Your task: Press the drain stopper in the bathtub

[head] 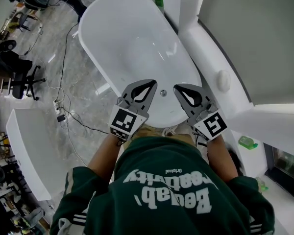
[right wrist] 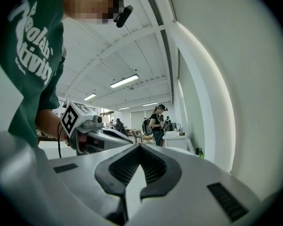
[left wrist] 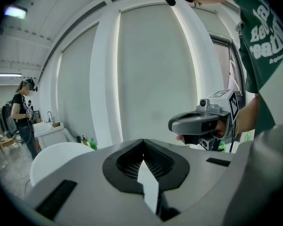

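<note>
The drain stopper (head: 162,93) is a small round disc with a metallic shine. It sits flush in the white floor of the bathtub (head: 95,21), at the tub's near end. Seen from the head view, it lies in the gap between the 2 sets of jaws and below them, just inward of each tip. Being round, it has no long axis of its own. The tub's long axis runs away from the jaws, ahead and to the left.

The left gripper (head: 149,86) has its jaws closed tip to tip, with only the leaf-shaped hollow behind the tips left open, and nothing held. The right gripper (head: 182,89) is the same, with tips together and empty. Both hover above the tub's near end, side by side and apart.

The 2 tips look about equally close to the stopper, so I cannot tell which is nearer. Neither gripper view shows the stopper. Each looks out level at walls and ceiling, so the jaws probably point forward, not down. Either gripper would likely need to tip downward and inward to press.
</note>
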The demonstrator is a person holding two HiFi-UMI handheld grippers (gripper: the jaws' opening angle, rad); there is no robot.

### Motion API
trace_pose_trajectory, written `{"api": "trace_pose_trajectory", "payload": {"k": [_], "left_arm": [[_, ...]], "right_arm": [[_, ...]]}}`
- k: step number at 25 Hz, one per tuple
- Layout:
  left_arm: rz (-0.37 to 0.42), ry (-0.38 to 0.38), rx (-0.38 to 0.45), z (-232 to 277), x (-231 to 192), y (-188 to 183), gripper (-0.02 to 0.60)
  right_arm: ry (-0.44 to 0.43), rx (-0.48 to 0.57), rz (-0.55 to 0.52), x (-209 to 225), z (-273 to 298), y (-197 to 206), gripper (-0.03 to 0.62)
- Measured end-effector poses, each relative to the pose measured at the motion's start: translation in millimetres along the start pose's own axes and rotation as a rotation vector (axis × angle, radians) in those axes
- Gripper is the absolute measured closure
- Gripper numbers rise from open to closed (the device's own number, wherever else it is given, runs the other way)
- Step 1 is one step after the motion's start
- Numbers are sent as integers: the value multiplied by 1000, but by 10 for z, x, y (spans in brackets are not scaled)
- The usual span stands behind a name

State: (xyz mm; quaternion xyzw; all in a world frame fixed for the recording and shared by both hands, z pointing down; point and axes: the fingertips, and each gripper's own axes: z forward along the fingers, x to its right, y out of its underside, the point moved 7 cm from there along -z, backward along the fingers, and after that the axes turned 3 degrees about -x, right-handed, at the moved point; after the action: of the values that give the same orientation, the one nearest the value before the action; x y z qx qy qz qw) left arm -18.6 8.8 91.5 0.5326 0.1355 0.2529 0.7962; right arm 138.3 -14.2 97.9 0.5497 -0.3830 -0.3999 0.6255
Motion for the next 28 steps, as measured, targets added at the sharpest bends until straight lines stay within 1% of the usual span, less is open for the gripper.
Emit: {"api": "trace_pose_trajectory", "payload": {"k": [5,9,17,24,28], "left_arm": [[2,-10,37,-7,-53,-77,572],[5,-7,59,-4,-108,-107,572],[22,13,69,38,-118,-160,572],[33,5,58,52,-74,-175,572],[28,-1,54,52,-53,-101,572]], "right_arm": [[-17,-7,-13,46,60,-46,580],[-10,-41,-27,48,141,-78,580],[0,-39,-60,66,164,-186,580],[-7,-43,-53,114,163,-179,580],[-13,-40,-47,107,181,-89,580]]}}
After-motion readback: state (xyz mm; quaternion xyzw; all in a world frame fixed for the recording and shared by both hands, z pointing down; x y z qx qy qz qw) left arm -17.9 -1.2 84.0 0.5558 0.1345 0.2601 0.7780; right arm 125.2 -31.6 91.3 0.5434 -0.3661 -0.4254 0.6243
